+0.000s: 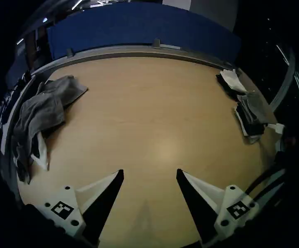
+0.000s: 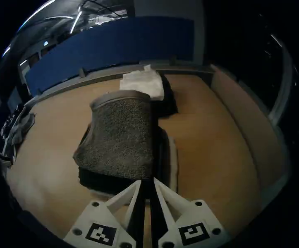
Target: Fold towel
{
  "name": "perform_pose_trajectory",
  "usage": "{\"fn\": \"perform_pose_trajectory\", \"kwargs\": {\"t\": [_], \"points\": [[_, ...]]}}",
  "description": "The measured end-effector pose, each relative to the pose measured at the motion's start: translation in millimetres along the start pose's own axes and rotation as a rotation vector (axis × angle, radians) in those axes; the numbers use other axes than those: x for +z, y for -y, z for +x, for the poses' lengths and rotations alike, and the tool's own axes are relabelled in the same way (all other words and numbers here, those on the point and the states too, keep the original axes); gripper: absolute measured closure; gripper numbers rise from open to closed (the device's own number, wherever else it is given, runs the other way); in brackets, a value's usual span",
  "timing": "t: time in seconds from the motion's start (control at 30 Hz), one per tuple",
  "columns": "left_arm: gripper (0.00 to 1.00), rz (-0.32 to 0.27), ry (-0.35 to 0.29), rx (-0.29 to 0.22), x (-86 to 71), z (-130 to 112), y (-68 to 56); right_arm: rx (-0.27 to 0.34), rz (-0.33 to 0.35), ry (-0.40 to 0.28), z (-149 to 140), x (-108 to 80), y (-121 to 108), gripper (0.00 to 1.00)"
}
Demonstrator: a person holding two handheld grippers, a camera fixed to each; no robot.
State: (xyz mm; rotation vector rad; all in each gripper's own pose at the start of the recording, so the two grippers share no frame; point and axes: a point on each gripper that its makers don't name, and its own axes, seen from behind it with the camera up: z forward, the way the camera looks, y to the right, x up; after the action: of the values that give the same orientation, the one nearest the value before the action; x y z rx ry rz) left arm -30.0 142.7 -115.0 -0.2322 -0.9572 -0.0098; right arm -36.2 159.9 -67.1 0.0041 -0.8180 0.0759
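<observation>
A heap of crumpled grey towels (image 1: 41, 113) lies at the table's left edge in the left gripper view. My left gripper (image 1: 149, 173) hovers open over bare wood, with nothing between its fingers. In the right gripper view a folded grey towel (image 2: 120, 136) tops a stack of dark and white folded towels (image 2: 95, 180). My right gripper (image 2: 147, 182) is shut, its tips at the near edge of that stack; I see no cloth pinched between them. The same stack (image 1: 248, 109) lies at the far right in the left gripper view.
The wooden table (image 1: 149, 115) has a grey raised rim and a blue partition (image 1: 141, 29) behind it. A folded white towel (image 2: 143, 82) on a black one (image 2: 168, 99) lies beyond the grey towel. Open wood (image 2: 215, 140) stretches to the right of the stack.
</observation>
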Motion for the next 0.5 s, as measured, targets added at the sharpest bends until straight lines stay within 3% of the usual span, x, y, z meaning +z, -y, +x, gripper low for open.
{"fn": "perform_pose_trajectory", "kwargs": {"t": [0.07, 0.2, 0.27, 0.4, 0.47, 0.5], "points": [[0.05, 0.002, -0.002, 0.000, -0.5, 1, 0.5, 0.001, -0.016, -0.006, 2, -3.1, -3, 0.89], [0.05, 0.002, -0.006, 0.002, -1.6, 2, 0.6, -0.006, -0.061, 0.002, -4, -8.1, -12, 0.64], [0.05, 0.003, -0.007, 0.002, -2.2, 3, 1.0, -0.010, -0.078, 0.007, -9, -10.7, -16, 0.59], [0.05, 0.002, -0.008, 0.001, -1.5, 3, 1.6, 0.002, -0.102, -0.002, -13, -16.5, -20, 0.25], [0.05, 0.003, -0.007, 0.001, -1.0, 3, 1.7, 0.008, -0.093, -0.024, -9, -18.8, -16, 0.00], [0.05, 0.003, -0.007, 0.001, -0.9, 4, 1.5, 0.009, -0.088, -0.036, -6, -20.0, -14, 0.00]]}}
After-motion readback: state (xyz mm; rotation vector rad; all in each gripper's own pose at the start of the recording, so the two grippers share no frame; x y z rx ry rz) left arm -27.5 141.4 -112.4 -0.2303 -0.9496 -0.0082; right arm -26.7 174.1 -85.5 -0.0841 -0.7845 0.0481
